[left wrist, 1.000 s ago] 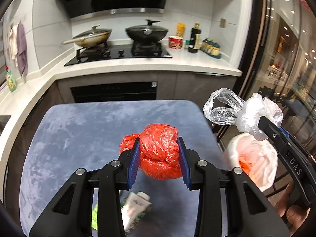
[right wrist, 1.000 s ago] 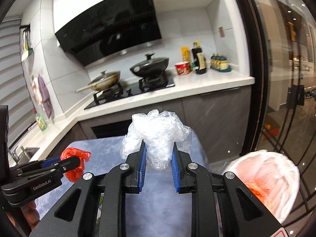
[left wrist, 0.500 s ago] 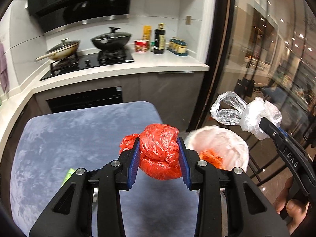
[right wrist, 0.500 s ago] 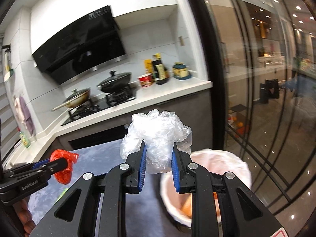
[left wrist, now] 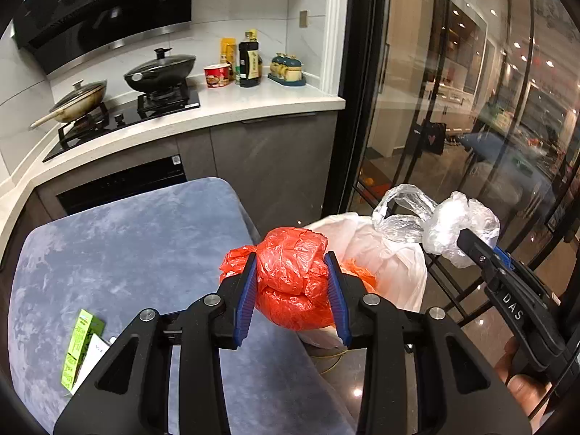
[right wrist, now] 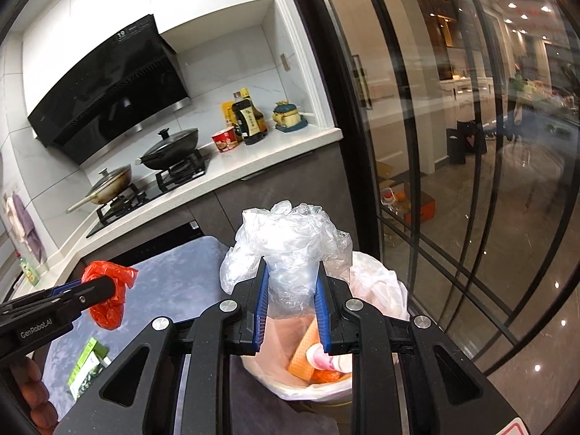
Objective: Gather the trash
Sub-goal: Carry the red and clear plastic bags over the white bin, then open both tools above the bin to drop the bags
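Table (left wrist: 108, 246): rounded slab with a blue-grey mottled, suede-like top, filling the 7 to 9 o'clock part of the left wrist view. Matte and firm.

Trash bin (right wrist: 377, 282): white liner bag, thin and crinkled, draped over the rim; it stands off the table's right-hand edge, at about 5 o'clock in the right wrist view. Inside show orange scraps and a pale tube-like piece. The liner looks limp and would likely give if pushed.

Red bag (left wrist: 293, 275): crumpled plastic balled into a knotty lump, glossy and creased. Held across its middle by the left gripper (left wrist: 293, 290), blue ribbed pads pressed into both flanks, just beside the bin's mouth. Judged very light and soft — it squashes rather than resists, so the bulk of the wad is the safest hold; a loose tail could slip free.

Clear bag (right wrist: 290, 250): thin transparent film, puffed and wrinkled, one loop trailing to the side. The right gripper (right wrist: 291, 308) pinches it narrowly at the bunched lower part, above the open bin. Almost weightless, slick, likely to cling to the pads on release.

Green carton (left wrist: 78, 348): small stiff box, lying flat on the table at 8 o'clock — rigid sides, easy to take across its narrow width.
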The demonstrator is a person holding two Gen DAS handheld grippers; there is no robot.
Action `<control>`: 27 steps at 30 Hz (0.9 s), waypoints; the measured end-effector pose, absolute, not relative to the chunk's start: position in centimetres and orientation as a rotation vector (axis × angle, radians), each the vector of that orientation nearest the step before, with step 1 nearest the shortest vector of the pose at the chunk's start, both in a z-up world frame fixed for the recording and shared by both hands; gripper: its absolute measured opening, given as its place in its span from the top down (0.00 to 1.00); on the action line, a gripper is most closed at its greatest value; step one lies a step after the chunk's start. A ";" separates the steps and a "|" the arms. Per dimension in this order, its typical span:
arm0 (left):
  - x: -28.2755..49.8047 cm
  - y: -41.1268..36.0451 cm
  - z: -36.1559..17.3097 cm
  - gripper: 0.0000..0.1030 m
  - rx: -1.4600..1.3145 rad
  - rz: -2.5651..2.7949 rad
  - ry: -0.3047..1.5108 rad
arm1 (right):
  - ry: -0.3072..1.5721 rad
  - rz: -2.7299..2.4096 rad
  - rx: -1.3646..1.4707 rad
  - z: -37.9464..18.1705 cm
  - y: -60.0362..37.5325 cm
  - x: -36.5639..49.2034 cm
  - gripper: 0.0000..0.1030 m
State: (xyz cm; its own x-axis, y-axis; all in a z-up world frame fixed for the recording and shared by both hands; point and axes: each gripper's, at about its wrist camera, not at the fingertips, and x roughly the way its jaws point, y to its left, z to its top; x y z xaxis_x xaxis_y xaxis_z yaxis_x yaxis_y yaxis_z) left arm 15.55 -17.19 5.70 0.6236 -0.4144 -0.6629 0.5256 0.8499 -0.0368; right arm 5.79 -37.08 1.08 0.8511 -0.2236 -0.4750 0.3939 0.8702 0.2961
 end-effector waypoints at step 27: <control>17.7 -24.0 -0.2 0.66 0.256 -0.569 0.825 | 0.554 -0.352 0.455 -5.0 -39.7 8.1 0.79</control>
